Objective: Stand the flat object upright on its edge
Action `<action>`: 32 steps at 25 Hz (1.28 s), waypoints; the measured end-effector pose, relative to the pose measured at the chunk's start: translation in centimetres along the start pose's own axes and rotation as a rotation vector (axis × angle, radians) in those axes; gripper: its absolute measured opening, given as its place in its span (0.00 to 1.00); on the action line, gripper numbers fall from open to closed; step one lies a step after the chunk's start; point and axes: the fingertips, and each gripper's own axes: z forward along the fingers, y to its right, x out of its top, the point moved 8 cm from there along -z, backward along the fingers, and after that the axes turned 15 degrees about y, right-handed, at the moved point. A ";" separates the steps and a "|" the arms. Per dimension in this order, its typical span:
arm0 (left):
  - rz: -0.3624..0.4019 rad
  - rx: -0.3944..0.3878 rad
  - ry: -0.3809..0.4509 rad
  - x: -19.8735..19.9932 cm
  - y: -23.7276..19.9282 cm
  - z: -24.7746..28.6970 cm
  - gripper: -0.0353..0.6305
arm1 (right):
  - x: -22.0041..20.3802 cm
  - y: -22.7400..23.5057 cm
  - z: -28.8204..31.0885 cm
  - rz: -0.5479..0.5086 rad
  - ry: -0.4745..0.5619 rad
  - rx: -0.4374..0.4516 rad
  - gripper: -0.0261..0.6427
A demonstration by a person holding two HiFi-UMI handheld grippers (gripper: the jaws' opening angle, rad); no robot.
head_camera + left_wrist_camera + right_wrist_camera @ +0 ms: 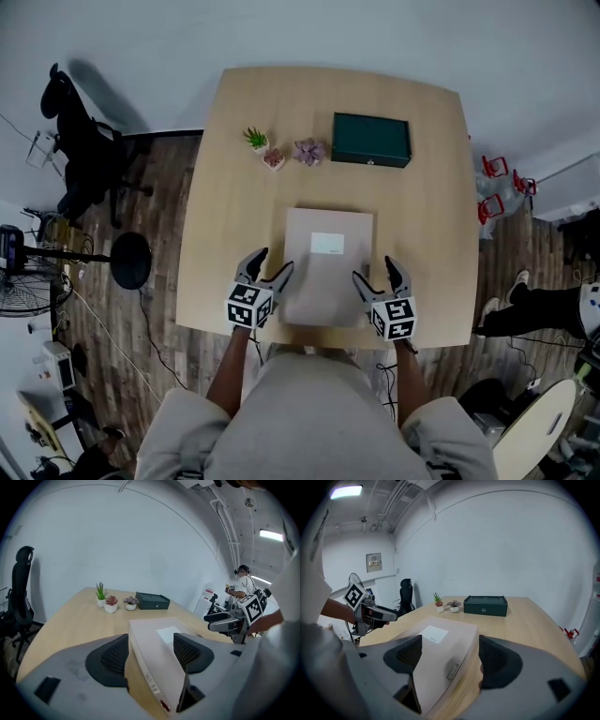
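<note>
Head view, nearest first: at the front edge of the table [217, 202], the left gripper [275, 260] and the right gripper [374, 267] each hold their jaws wide apart. Each straddles one side edge of the flat beige box [326, 277], and neither is clamped on it. The box lies flat on the tabletop with a white label [327, 243] on its upper face. Beyond it stand three small potted plants [274, 157], with a dark green case [371, 139] to their right.

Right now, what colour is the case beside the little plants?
The case is dark green, seen best in the head view.
</note>
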 end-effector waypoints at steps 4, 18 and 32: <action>-0.013 -0.011 -0.016 0.0 -0.7 1.0 0.47 | -0.3 0.3 0.9 0.014 -0.023 -0.007 0.60; -0.073 -0.034 -0.103 -1.8 -2.2 3.7 0.49 | -2.0 1.6 3.9 0.117 -0.082 -0.003 0.63; -0.177 -0.050 -0.156 -3.8 -3.6 6.2 0.50 | -4.1 3.5 6.5 0.279 -0.129 0.038 0.67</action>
